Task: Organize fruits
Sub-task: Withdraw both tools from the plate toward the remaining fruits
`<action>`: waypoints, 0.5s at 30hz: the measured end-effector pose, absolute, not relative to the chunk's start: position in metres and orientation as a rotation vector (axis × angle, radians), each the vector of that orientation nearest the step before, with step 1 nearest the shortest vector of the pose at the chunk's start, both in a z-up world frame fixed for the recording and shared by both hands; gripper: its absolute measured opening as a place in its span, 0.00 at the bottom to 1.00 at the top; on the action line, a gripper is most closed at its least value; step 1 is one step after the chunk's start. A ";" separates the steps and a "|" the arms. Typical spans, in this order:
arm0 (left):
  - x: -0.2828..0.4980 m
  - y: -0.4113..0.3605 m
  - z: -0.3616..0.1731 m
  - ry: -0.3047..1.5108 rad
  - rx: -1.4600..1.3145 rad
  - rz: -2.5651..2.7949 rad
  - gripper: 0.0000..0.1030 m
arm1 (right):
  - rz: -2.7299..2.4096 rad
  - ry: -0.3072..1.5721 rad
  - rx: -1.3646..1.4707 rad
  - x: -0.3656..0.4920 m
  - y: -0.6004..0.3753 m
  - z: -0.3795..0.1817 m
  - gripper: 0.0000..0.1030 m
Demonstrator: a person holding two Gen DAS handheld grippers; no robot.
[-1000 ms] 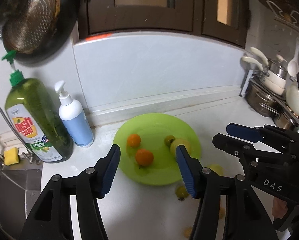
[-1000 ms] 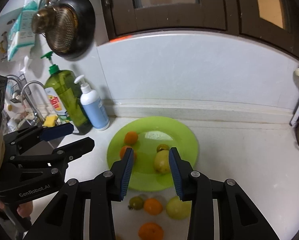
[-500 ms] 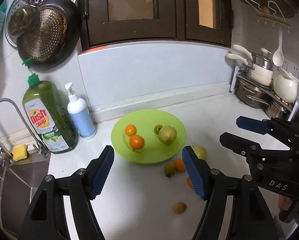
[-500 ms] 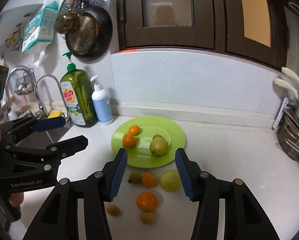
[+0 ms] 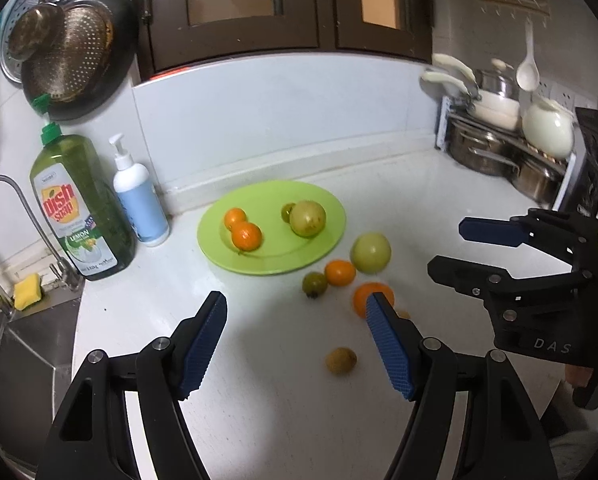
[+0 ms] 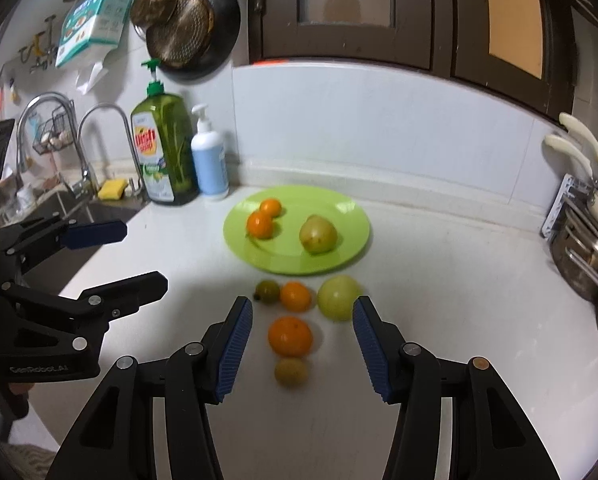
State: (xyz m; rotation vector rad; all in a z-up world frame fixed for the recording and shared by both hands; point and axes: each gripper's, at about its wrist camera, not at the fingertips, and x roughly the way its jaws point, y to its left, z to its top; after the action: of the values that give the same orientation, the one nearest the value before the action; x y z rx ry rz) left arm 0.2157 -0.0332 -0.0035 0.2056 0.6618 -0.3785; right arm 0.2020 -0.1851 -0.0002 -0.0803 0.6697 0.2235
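Right wrist view: our right gripper and left gripper stand apart, empty; four fruits sit on the green plate ahead, five wait on the counter nearer us.

The small green fruit on the green plate sat half-hidden behind the yellow-green pear. A large orange was partly covered by a fingertip of the left gripper. The smallest brownish fruit was blurred, perhaps a longan.
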 end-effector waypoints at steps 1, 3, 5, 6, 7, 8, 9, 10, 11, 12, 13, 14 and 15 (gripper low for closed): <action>0.214 -0.034 -0.008 0.664 0.217 -0.388 0.69 | 0.227 0.677 -0.082 0.201 -0.185 -0.003 0.52; 0.212 -0.035 -0.015 0.667 0.234 -0.391 0.69 | 0.229 0.697 -0.091 0.200 -0.184 -0.012 0.52; 0.211 -0.037 -0.024 0.681 0.244 -0.402 0.69 | 0.234 0.717 -0.099 0.199 -0.184 -0.020 0.52; 0.211 -0.037 -0.027 0.687 0.247 -0.407 0.69 | 0.234 0.724 -0.101 0.199 -0.183 -0.024 0.52; 0.211 -0.038 -0.031 0.691 0.253 -0.411 0.69 | 0.238 0.734 -0.105 0.199 -0.183 -0.028 0.52; 0.210 -0.039 -0.035 0.693 0.258 -0.412 0.69 | 0.239 0.743 -0.110 0.200 -0.184 -0.032 0.52; 0.210 -0.040 -0.038 0.695 0.262 -0.414 0.69 | 0.241 0.749 -0.110 0.200 -0.184 -0.035 0.52; 0.210 -0.041 -0.043 0.699 0.268 -0.418 0.69 | 0.245 0.756 -0.110 0.201 -0.184 -0.038 0.52; 0.210 -0.043 -0.046 0.705 0.273 -0.421 0.69 | 0.246 0.767 -0.111 0.202 -0.184 -0.042 0.52; 0.211 -0.043 -0.049 0.714 0.276 -0.426 0.69 | 0.248 0.776 -0.111 0.204 -0.184 -0.045 0.52; 0.212 -0.045 -0.053 0.722 0.277 -0.433 0.69 | 0.253 0.786 -0.110 0.205 -0.184 -0.048 0.51; 0.213 -0.046 -0.057 0.730 0.279 -0.436 0.69 | 0.254 0.795 -0.109 0.206 -0.185 -0.051 0.51; 0.213 -0.047 -0.060 0.738 0.281 -0.437 0.69 | 0.257 0.804 -0.109 0.207 -0.185 -0.055 0.51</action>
State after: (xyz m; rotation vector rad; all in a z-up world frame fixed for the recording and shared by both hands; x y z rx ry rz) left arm 0.2135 -0.0468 -0.0602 0.2809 0.7375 -0.4375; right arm 0.2066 -0.1854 -0.0547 -0.1086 0.8043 0.2573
